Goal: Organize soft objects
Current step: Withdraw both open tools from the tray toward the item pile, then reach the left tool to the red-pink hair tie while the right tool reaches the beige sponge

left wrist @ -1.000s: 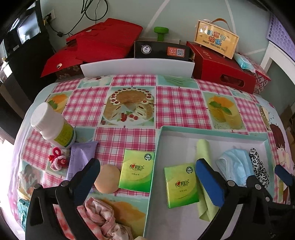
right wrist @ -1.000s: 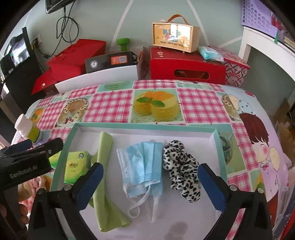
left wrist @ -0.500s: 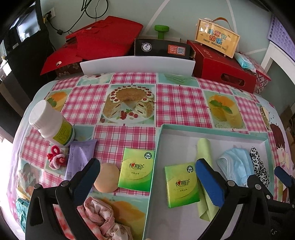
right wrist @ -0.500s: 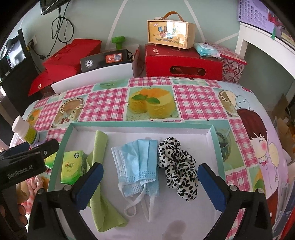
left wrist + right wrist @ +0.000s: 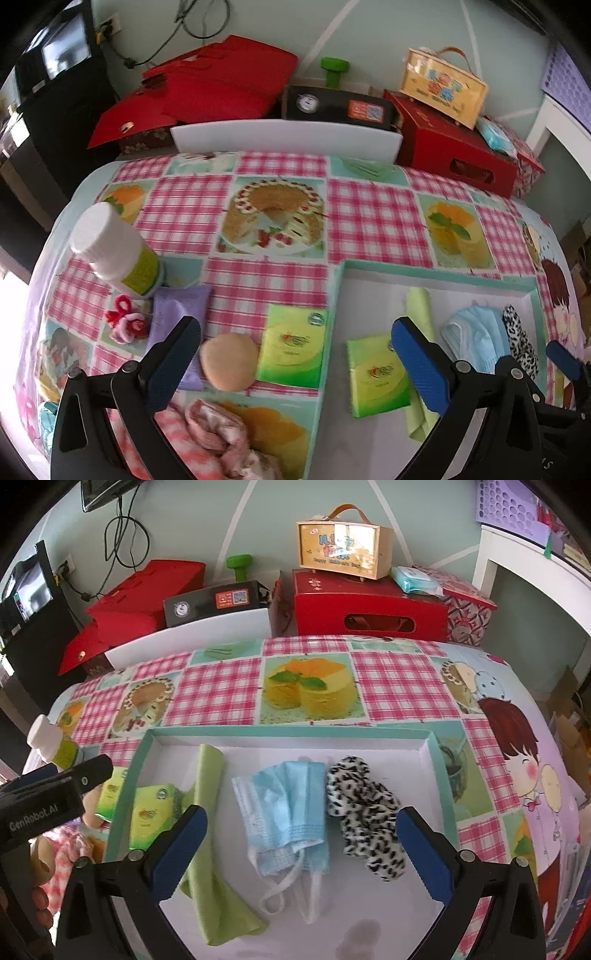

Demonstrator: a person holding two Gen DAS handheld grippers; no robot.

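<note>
On the tablecloth, left: pink cloth (image 5: pixel 218 439), round sponge (image 5: pixel 229 361), one tissue pack (image 5: pixel 293 345) wait outside.
Left gripper (image 5: pixel 291 363): released, empty, above that pack.
Tray (image 5: pixel 436 272): second pack (image 5: pixel 376 380), green cloth (image 5: pixel 210 834), mask (image 5: pixel 288 812), scrunchie (image 5: pixel 364 814).
Right gripper (image 5: pixel 301 849): released, empty.
Next move, probably: lower, pinch outside pack.

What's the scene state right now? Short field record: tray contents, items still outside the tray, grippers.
tray: shallow white tray with teal rim
in tray: green tissue pack; lime green cloth; light blue face mask; leopard-print scrunchie
outside tray, on the checked tablecloth: second green tissue pack; round peach puff; purple sachet; red-and-white hair tie; white bottle; pink cloth
left gripper: open, holding nothing
right gripper: open, holding nothing
</note>
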